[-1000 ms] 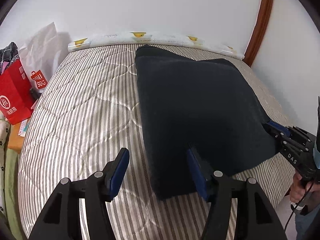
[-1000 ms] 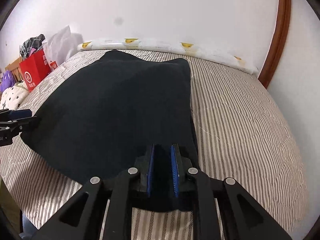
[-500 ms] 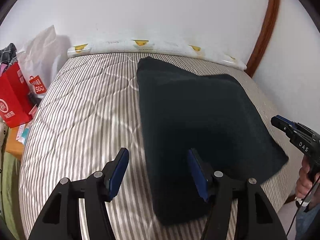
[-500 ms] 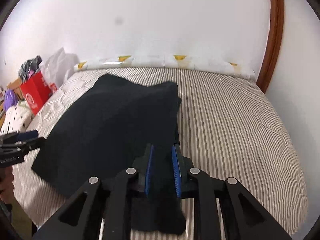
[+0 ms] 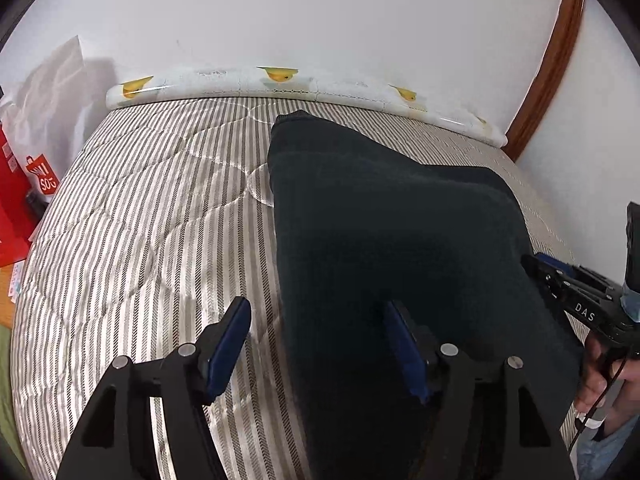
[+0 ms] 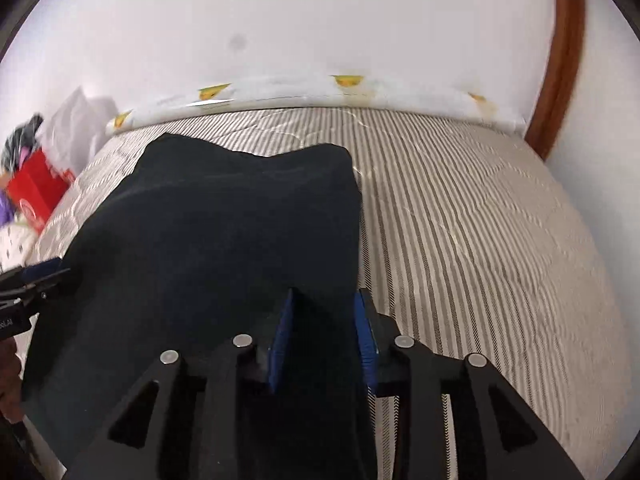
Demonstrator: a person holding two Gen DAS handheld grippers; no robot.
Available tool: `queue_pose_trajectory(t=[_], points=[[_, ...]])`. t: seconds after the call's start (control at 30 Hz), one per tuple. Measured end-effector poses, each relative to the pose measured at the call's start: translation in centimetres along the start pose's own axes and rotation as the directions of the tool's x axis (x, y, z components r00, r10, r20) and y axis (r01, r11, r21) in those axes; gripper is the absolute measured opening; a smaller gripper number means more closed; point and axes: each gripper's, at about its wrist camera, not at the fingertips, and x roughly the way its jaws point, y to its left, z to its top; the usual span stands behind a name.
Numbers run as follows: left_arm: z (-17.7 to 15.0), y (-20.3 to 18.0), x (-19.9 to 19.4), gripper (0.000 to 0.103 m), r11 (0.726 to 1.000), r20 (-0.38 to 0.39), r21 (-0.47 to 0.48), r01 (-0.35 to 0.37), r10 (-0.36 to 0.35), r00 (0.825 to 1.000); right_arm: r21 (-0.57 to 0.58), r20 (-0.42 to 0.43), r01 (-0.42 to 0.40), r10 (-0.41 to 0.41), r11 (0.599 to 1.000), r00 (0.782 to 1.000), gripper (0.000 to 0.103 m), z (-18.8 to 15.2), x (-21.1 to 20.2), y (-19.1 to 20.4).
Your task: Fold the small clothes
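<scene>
A dark folded garment is lying on the striped bed, filling the centre and right of the left wrist frame. The left gripper is at the bottom, its jaws opening wide, straddling the garment's near left edge without pressing on it. In the right wrist frame the right gripper is at bottom centre, jaws opening too, cloth lying between the blue pads, loose now. A red bag is sitting at the left edge.
</scene>
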Motion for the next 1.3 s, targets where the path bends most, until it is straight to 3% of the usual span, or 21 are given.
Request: queue_pose_trajectory(t=[0.13,0.23,0.37,0.57,0.73,0.87,0.93,1.0,1.1,1.17,1.3], points=[[0.0,-0.2,0.0,0.068,1.000,0.002,0.005,-0.012,0.012,1.000,0.006,0.000,0.084,-0.084,0.996,0.996,0.030,-0.4,0.1,-1.2],[-0.1,-0.3,-0.3,0.068,1.000,0.001,0.004,-0.021,0.021,1.000,0.049,0.000,0.032,-0.032,0.998,1.000,0.030,-0.7,-0.6,-2.3],[-0.4,-0.6,-0.6,0.067,1.000,0.000,0.007,-0.027,0.027,1.000,0.049,0.027,0.038,-0.040,0.998,0.999,0.030,-1.2,-2.8,-2.8],[-1.4,-1.4,-1.5,0.066,0.999,-0.002,0.019,-0.025,0.025,1.000,0.039,0.054,-0.035,0.033,0.999,0.998,0.033,-3.7,-6.2,-2.6],[-2.5,-2.0,-2.4,0.066,0.999,0.001,0.041,-0.025,0.025,1.000,0.048,0.012,-0.101,0.100,0.994,0.995,0.033,-6.7,-7.2,-2.6],[-3.1,-2.4,-3.0,0.066,0.998,-0.004,0.055,-0.024,0.025,1.000,0.040,0.003,-0.103,0.103,0.994,0.995,0.033,-8.1,-7.5,-2.2],[-3.4,-2.6,-3.3,0.066,0.998,-0.004,0.060,-0.028,0.029,1.000,0.038,0.000,-0.106,0.106,0.994,0.994,0.027,-8.4,-7.4,-2.0],[-3.7,-2.7,-3.5,0.066,0.998,-0.007,0.058,-0.026,0.026,1.000,0.035,0.001,-0.130,0.130,0.991,0.992,0.014,-8.4,-7.4,-2.0],[-4.1,-2.7,-3.7,0.066,0.998,-0.009,0.057,-0.029,0.029,1.000,0.001,0.053,-0.128,0.128,0.992,0.990,0.004,-8.6,-8.2,-2.0],[-4.3,-2.7,-3.8,0.066,0.998,-0.011,0.056,-0.024,0.024,1.000,0.033,0.083,-0.135,0.132,0.990,0.988,0.003,-8.9,-8.7,-3.0],[-4.5,-3.0,-3.8,0.066,0.997,-0.018,0.070,-0.031,0.033,0.999,0.076,0.048,-0.133,0.129,0.988,0.990,0.003,-9.5,-7.6,-4.2]])
